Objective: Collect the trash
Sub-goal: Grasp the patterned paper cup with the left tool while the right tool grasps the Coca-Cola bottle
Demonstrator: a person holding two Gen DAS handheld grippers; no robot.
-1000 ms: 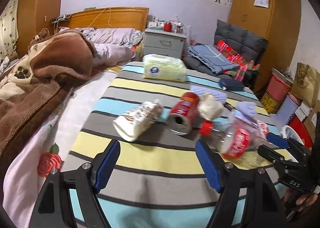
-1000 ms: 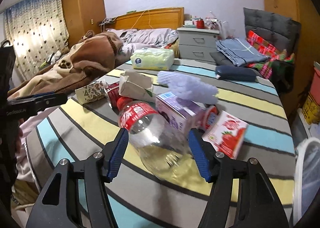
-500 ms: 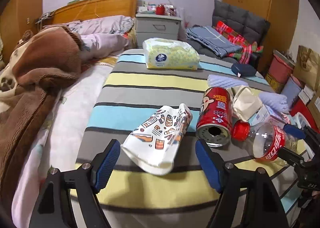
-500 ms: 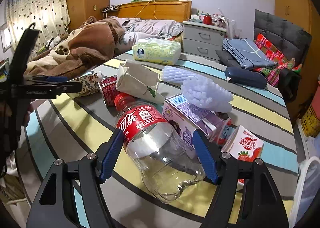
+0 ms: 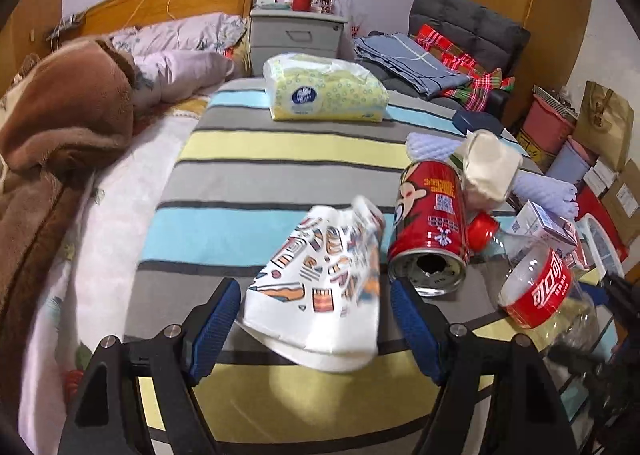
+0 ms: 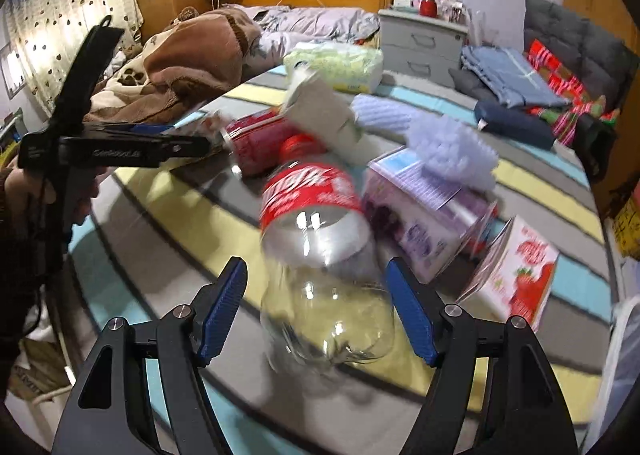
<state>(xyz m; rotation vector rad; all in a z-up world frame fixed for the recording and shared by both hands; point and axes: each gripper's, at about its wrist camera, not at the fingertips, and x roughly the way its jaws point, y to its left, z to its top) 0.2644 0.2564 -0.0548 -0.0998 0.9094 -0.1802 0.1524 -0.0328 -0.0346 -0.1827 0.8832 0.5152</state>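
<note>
Trash lies on a striped table (image 5: 248,159). My left gripper (image 5: 316,329) is open, its blue pads on either side of a white patterned carton (image 5: 324,283) that lies flat. Beside it lie a red can (image 5: 430,223) and a cream carton (image 5: 490,167). My right gripper (image 6: 316,315) is open around the base of a clear plastic bottle (image 6: 320,251) with a red label, lying on its side. A purple box (image 6: 420,211) and a strawberry carton (image 6: 524,267) lie to its right. The left gripper's side (image 6: 120,151) shows in the right wrist view.
A yellow tissue pack (image 5: 324,95) lies at the table's far end. Lilac foam nets (image 6: 452,151) rest on the trash pile. A bed with a brown blanket (image 5: 60,123) is on the left. A nightstand (image 5: 296,35), folded clothes and bins (image 5: 548,127) are beyond.
Both grippers have moved forward. The patterned carton now sits between the left pads, and the bottle's base sits between the right pads. Both remain open.
</note>
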